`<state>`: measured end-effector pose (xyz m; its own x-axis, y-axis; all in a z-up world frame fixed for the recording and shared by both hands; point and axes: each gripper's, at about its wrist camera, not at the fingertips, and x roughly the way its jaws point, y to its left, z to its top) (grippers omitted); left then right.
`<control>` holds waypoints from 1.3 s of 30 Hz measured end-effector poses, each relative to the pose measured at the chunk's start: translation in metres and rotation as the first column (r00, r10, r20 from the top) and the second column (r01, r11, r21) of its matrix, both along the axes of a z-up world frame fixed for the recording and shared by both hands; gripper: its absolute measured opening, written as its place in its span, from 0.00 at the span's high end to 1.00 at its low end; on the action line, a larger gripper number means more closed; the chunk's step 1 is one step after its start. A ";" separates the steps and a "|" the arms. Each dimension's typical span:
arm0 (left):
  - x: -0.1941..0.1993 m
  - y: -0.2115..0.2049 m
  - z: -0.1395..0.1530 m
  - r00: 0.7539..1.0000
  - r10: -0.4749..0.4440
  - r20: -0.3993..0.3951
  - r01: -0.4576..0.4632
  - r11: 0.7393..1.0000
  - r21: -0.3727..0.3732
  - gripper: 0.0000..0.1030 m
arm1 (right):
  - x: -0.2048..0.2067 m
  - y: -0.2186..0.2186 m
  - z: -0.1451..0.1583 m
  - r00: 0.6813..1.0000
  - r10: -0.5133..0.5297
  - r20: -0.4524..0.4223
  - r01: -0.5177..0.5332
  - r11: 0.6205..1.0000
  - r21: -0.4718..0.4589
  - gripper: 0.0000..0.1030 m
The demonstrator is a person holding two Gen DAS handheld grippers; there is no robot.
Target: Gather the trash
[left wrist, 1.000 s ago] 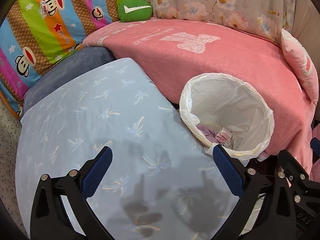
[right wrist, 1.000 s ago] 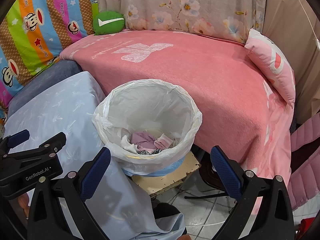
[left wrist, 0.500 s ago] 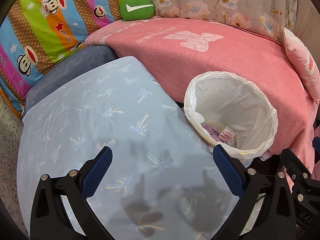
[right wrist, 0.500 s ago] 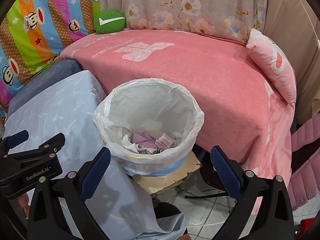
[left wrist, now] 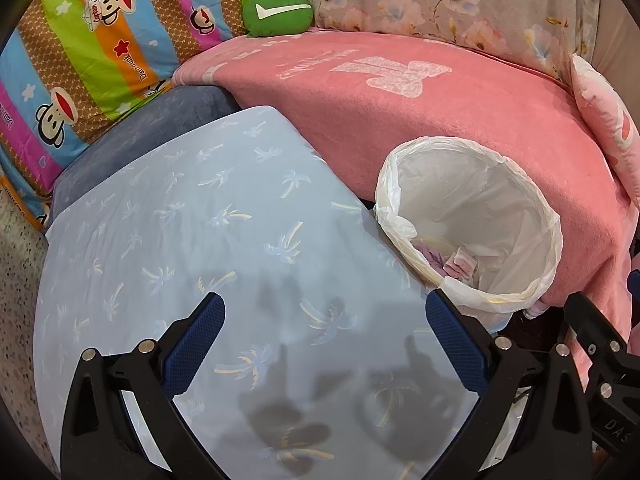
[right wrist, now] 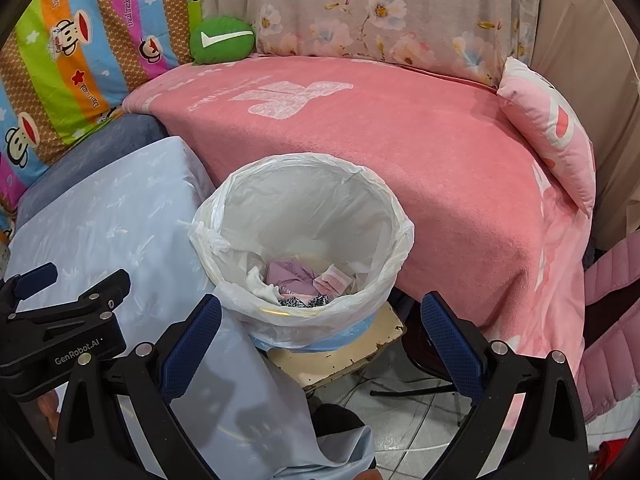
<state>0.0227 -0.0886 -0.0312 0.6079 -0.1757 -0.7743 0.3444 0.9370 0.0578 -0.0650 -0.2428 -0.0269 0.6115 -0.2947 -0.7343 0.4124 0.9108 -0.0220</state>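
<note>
A trash bin lined with a white plastic bag (right wrist: 384, 208) stands between a light blue cloth-covered surface (left wrist: 180, 248) and a pink blanket-covered bed (right wrist: 400, 128). The bin also shows at the right of the left wrist view (left wrist: 500, 184). Crumpled purple and pink trash (right wrist: 296, 280) lies at its bottom. My left gripper (left wrist: 324, 340) is open and empty over the blue cloth. My right gripper (right wrist: 320, 340) is open and empty just in front of the bin. No loose trash shows outside the bin.
The bin sits on a worn cream stool (right wrist: 340, 356) over tiled floor (right wrist: 400, 420). A green cushion (left wrist: 278, 12), a striped monkey-print quilt (left wrist: 80, 48) and a pink pillow (right wrist: 548, 128) lie around the bed. A pink jacket (right wrist: 616, 320) hangs at the right.
Both grippers have drifted slightly, so the bin sits a little lower and further right in the left wrist view. Both stay open and empty.
</note>
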 end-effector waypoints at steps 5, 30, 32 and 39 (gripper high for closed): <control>0.000 0.002 -0.001 1.000 0.004 -0.002 -0.004 1.000 0.000 0.06 | 0.000 -0.001 0.000 1.000 0.001 0.000 -0.001 1.000 -0.001 0.06; -0.002 0.005 -0.002 1.000 0.015 0.001 -0.015 1.000 0.007 0.06 | 0.000 0.001 0.000 1.000 0.005 -0.001 -0.005 1.000 -0.003 0.06; -0.002 0.006 -0.002 1.000 0.020 0.002 -0.020 1.000 0.012 0.06 | 0.000 0.001 0.000 1.000 0.005 -0.001 -0.005 1.000 -0.002 0.06; -0.006 0.005 0.001 1.000 0.014 0.025 -0.014 1.000 0.019 0.06 | 0.000 0.001 0.000 1.000 0.003 0.000 -0.003 1.000 -0.002 0.06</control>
<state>0.0166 -0.0831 -0.0306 0.6290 -0.1520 -0.7624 0.3295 0.9404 0.0843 -0.0646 -0.2417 -0.0265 0.6123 -0.2941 -0.7339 0.4093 0.9121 -0.0241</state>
